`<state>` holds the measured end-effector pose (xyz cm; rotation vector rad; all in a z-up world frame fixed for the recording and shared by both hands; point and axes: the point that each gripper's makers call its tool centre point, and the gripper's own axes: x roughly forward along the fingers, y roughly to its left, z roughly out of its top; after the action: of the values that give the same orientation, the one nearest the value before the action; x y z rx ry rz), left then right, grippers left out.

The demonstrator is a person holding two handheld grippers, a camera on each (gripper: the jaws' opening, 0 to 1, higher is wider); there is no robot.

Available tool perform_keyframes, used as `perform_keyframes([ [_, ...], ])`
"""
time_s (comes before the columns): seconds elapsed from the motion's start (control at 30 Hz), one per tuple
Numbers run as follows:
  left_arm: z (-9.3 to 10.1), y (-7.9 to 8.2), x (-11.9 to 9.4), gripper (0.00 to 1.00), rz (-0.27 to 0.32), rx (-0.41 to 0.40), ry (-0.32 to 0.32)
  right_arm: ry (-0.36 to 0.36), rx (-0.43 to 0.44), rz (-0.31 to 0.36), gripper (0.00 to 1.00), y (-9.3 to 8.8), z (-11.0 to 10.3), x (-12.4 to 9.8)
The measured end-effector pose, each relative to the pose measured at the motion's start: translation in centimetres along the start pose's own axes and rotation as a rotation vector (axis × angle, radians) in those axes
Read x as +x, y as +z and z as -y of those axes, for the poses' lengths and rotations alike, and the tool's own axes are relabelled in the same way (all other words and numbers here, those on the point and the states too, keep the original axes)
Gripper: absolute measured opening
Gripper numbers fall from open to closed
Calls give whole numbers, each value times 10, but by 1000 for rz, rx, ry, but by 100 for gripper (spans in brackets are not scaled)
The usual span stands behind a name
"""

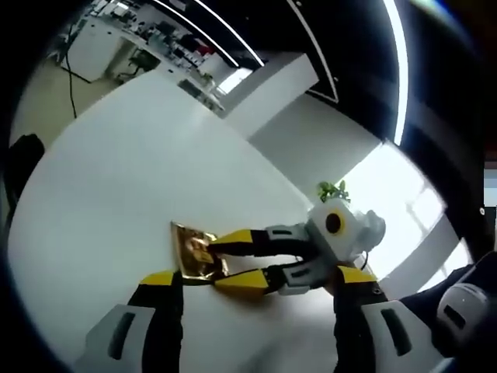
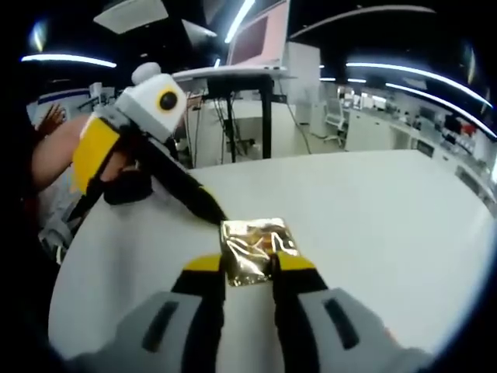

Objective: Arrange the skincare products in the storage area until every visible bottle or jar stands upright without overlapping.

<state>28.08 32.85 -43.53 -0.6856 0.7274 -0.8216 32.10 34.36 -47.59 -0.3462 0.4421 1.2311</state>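
the packet (image 2: 254, 252) is shiny gold foil with crinkled highlights. the right gripper (image 2: 248, 273) has yellow tips over black and grey, as does the left gripper (image 2: 210, 208). the table (image 2: 373, 217) is plain white.

White table (image 2: 404, 217), ceiling light strips (image 2: 404, 70), distant desks (image 2: 388, 128)

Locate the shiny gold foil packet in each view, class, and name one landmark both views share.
Left gripper view: the shiny gold foil packet lies below centre, left of middle, with the right tool reaching in from the right, its jaws around it.
Right gripper view: the packet lies just below centre, between the right tool's yellow-tipped jaws.
Shared landmark: the white round table under the packet.
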Motion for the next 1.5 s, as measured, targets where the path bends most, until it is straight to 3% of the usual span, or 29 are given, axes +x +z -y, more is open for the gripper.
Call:
perform_keyframes([
  [0.17,0,2,2,79,6,-25,-11,9,8,12,22,1,0,0],
  [0.43,-6,5,5,70,-36,-11,19,10,11,22,20,2,1,1],
  [0.73,-26,9,6,47,-56,-18,83,15,30,49,18,1,6,0],
  [1.1,-46,13,6,20,-93,46,168,31,34,67,15,1,3,-2],
  [1.33,-54,18,10,13,-95,86,190,38,35,77,13,1,3,-2],
  [1.5,-57,22,11,3,-106,170,202,48,45,86,11,1,2,-2],
])
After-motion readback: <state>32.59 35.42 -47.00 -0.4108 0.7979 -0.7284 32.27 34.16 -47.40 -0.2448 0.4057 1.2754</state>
